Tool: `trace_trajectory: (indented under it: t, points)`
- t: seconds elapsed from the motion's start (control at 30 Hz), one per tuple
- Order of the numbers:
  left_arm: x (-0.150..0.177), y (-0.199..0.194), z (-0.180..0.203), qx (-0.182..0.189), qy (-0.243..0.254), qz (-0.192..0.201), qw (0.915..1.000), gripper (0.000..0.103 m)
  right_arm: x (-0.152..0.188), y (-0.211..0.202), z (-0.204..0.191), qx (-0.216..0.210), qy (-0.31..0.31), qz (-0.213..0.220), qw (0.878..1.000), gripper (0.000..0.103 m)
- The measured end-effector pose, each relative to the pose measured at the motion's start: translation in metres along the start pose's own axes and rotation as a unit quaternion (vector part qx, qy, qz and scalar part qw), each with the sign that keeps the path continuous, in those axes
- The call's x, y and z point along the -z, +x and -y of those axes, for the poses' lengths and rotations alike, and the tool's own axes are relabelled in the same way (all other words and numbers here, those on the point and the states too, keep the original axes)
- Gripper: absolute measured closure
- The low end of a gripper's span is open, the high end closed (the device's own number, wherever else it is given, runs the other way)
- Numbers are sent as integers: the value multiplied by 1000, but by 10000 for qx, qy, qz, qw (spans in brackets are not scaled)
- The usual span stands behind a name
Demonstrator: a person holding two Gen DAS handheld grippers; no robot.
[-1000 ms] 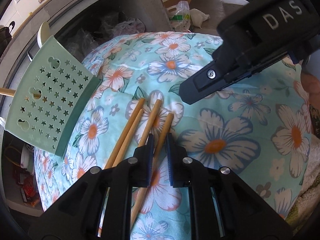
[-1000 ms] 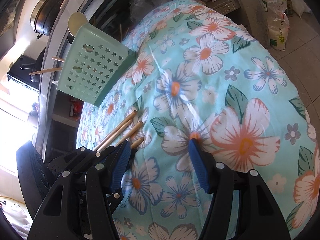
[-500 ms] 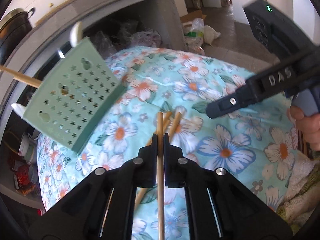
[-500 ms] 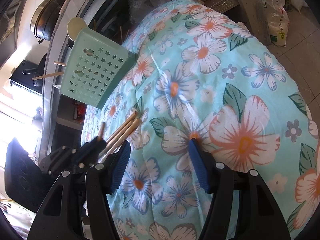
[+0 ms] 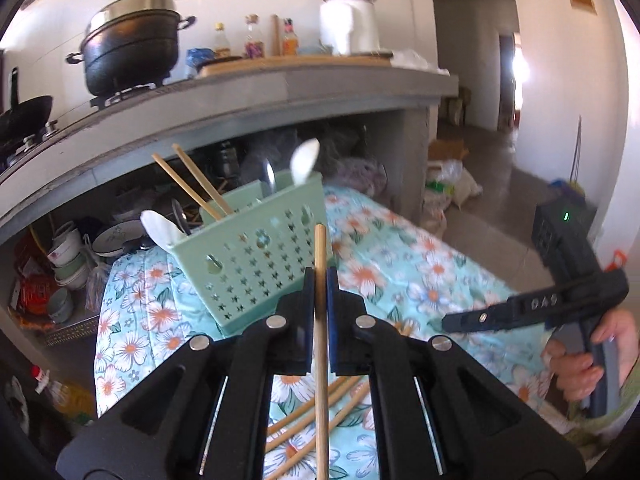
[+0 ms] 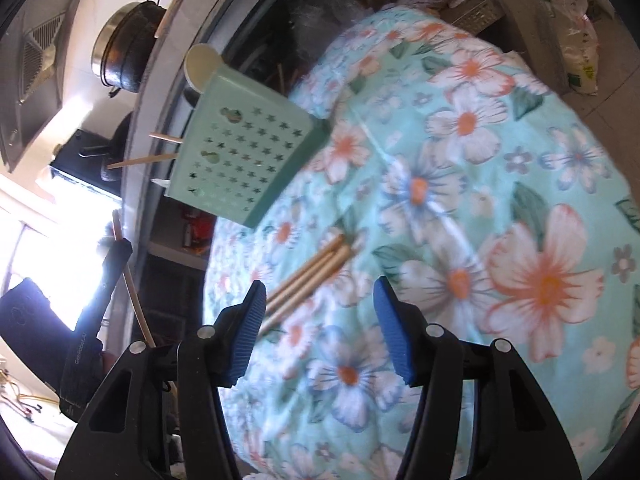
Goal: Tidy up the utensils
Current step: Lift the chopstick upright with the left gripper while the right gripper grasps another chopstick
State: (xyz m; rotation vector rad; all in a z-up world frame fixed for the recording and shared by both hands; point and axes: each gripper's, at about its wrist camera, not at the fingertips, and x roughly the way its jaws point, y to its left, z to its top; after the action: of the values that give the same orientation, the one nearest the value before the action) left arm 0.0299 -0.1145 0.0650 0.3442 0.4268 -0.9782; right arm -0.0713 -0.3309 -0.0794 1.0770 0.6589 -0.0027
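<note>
A flowered cloth (image 5: 400,264) in turquoise with orange-centred blossoms is covering the low surface where the work is going on, in a kitchen with a grey concrete counter (image 5: 280,92) running behind it.

The left tongs (image 5: 320,292) are pinching a single wooden chopstick (image 5: 320,320) between their blue pads, holding it roughly upright and clear of the cloth, its top end showing in front of the mint-green utensil basket (image 5: 256,264). The right tongs (image 6: 320,320) are standing spread with nothing between them, hovering just above the cloth near the three loose chopsticks (image 6: 312,272) lying side by side.

The step in hand looks to be carrying the gripped chopstick to the basket, which is standing on the cloth's far edge and already holding two chopsticks (image 5: 192,188) and some white spoons (image 5: 162,228). The next move probably calls for raising the stick above the basket's rim, lining it up over the chopstick compartment, and only then releasing; the thin stick could swivel in the pads.

On the counter a black lidded pot (image 5: 130,42) is sitting on a gas burner, with bottles (image 5: 252,38) and a white jar (image 5: 348,20) farther along, and stacked bowls (image 5: 68,260) are crowding the shadowed space beneath.
</note>
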Motion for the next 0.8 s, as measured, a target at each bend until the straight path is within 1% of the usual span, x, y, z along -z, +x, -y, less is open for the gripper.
trace_trajectory:
  t: [0.2, 0.23, 0.33, 0.5, 0.57, 0.6, 0.67, 0.73, 0.8]
  points:
    - [-7, -22, -20, 26, -555, 419, 9976, 99, 6, 29, -6, -455, 298, -385, 9978, 59]
    - [-8, -24, -23, 29, -636, 472, 9969, 99, 8, 34, -6, -451, 342, -429, 9975, 61]
    - [-9, -31, -33, 36, -887, 583, 9943, 99, 9, 51, -2, -260, 571, -564, 9964, 64]
    - [-7, -34, -45, 137, -1233, 685, 9899, 99, 9, 66, -2, -180, 773, -506, 9956, 66]
    - [-7, -34, -49, 174, -1357, 754, 9877, 99, 8, 70, -2, -131, 831, -464, 9954, 70]
    - [-7, -34, -50, 200, -1395, 773, 9870, 99, 8, 72, -1, -95, 870, -439, 9952, 75]
    - [-7, -34, -50, 224, -1444, 804, 9860, 99, 6, 76, 1, -65, 949, -398, 9947, 80]
    - [-6, -33, -50, 247, -1472, 815, 9854, 99, 6, 78, 4, -73, 1070, -354, 9936, 87]
    - [-5, -32, -51, 287, -1527, 809, 9845, 99, 6, 78, 8, -90, 1163, -316, 9927, 92]
